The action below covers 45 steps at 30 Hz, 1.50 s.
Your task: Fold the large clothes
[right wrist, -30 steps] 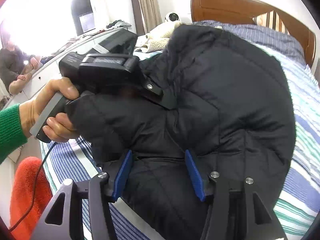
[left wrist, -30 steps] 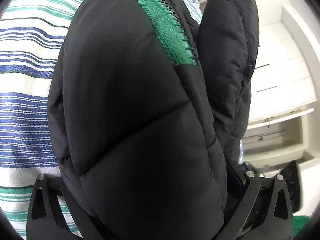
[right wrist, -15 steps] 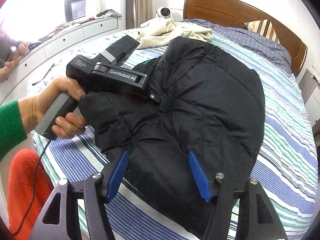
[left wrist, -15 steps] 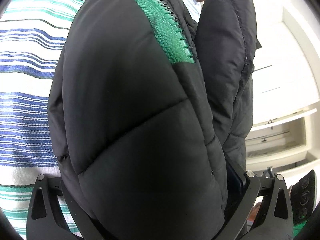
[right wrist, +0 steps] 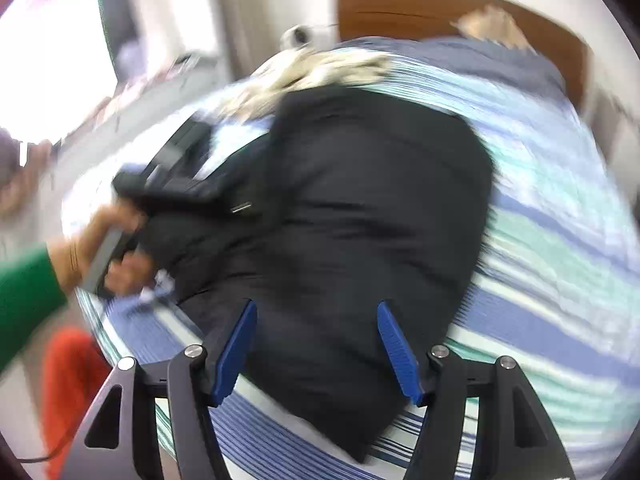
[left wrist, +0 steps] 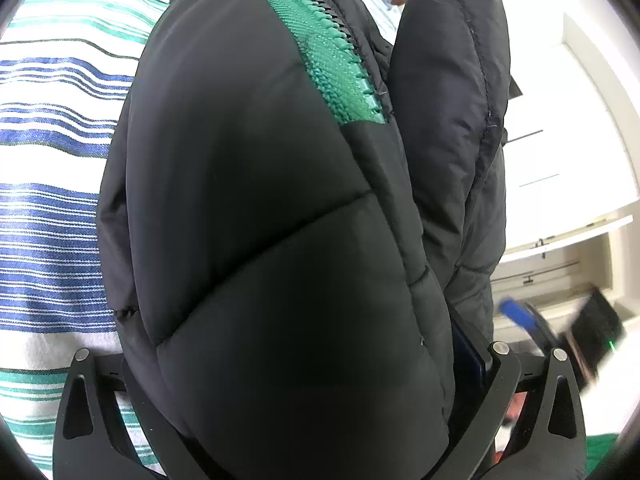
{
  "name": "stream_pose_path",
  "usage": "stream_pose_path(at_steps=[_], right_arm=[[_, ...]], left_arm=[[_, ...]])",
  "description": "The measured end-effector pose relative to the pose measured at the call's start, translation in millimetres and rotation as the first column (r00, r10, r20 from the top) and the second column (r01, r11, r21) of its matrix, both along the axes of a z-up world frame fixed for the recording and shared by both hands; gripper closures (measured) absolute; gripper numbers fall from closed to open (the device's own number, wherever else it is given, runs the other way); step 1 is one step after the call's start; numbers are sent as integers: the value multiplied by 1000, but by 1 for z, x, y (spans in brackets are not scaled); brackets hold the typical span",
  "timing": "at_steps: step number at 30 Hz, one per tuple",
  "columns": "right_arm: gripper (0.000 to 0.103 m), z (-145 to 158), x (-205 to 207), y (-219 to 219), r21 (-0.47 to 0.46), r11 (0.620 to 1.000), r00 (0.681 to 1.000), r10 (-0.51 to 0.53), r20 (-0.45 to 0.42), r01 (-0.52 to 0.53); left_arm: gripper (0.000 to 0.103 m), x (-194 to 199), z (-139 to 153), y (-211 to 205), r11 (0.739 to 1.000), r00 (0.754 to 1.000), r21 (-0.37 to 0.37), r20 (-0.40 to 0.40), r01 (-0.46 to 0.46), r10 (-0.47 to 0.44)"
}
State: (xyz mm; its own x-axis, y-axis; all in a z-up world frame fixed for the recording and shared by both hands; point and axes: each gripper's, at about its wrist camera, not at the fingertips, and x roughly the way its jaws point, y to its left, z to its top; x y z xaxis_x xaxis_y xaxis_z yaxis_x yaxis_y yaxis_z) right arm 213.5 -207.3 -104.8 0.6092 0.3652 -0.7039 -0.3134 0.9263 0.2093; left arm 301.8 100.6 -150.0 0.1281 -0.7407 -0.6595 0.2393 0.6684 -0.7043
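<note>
A black puffer jacket (left wrist: pixel 260 240) with a green zipper (left wrist: pixel 328 56) fills the left wrist view. It lies bunched on the striped bed (right wrist: pixel 560 240). My left gripper (left wrist: pixel 288 360) is shut on a thick fold of the jacket, which bulges between its fingers and hides the tips. In the right wrist view the left gripper (right wrist: pixel 224 200) shows at the jacket's left edge, held by a hand (right wrist: pixel 116 248) in a green sleeve. My right gripper (right wrist: pixel 316 306) hovers open above the jacket (right wrist: pixel 360 220), with nothing between its blue pads (right wrist: pixel 236 352). That view is blurred.
A cream fleece garment (right wrist: pixel 320 72) lies beyond the jacket, near the wooden headboard (right wrist: pixel 440 12). A small white camera-like object (right wrist: pixel 296 36) stands behind it. White drawers (left wrist: pixel 560 200) run along the bed's side. Something orange-red (right wrist: pixel 68 380) sits below the bed edge.
My right gripper has drawn back and up from the jacket and rolled, its jaws a little wider. My left gripper keeps its hold and has barely shifted.
</note>
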Motion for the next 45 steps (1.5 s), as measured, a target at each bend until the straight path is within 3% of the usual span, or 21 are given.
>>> stream_pose_path(at_steps=[3, 5, 8, 10, 12, 13, 16, 18, 20, 22, 25, 30, 36, 41, 45], right_arm=[[36, -34, 14, -78, 194, 969, 981, -122, -150, 150], [36, -55, 16, -105, 367, 917, 976, -88, -199, 157], [36, -79, 26, -101, 546, 831, 977, 18, -215, 105], [36, -94, 40, -84, 586, 806, 971, 66, -231, 85], [18, -107, 57, -74, 615, 782, 968, 64, -241, 102], [18, -112, 67, -68, 640, 761, 967, 73, -243, 103], [16, -111, 87, -53, 628, 771, 967, 66, -245, 106], [26, -100, 90, -46, 584, 808, 973, 69, -220, 74], [38, -84, 83, -41, 532, 846, 984, 76, -162, 22], [41, -66, 73, -33, 470, 882, 992, 86, -91, -34], [42, -39, 62, -29, 423, 901, 995, 103, 5, -95], [42, 8, 66, -34, 416, 891, 981, 138, 138, -183], [42, 52, 105, -55, 421, 875, 960, 146, 240, -239], [42, 58, 158, -70, 436, 867, 957, 137, 257, -241], [42, 32, 190, -88, 469, 857, 970, 130, 204, -213]], left_arm=[[0, 0, -2, 2, 1000, 1000, -12, 3, -1, 1], [0, -2, -4, 4, 1000, 1000, -15, 5, -2, 2], [0, -5, -4, 5, 1000, 1000, -12, 2, -3, 3], [0, -5, -5, 8, 1000, 1000, -9, -2, -5, 5], [0, -5, -4, 9, 1000, 1000, -10, -8, -12, 12], [0, -5, -3, 9, 1000, 1000, -10, -9, -17, 17], [0, -4, -1, 11, 999, 999, -15, -13, -43, 43], [6, -4, 4, 12, 998, 998, -9, -2, -70, 70], [23, -11, 13, 13, 996, 996, -12, 21, -88, 88], [30, -21, 27, 11, 995, 994, 5, 52, -99, 98], [35, -34, 48, 8, 993, 989, 2, 95, -116, 115], [37, -35, 99, 6, 990, 970, -49, 201, -133, 140], [37, 16, 151, -8, 988, 943, -51, 297, -143, 151], [37, 60, 151, -23, 990, 942, -37, 304, -139, 144], [37, 100, 128, -42, 989, 951, -2, 273, -150, 145]])
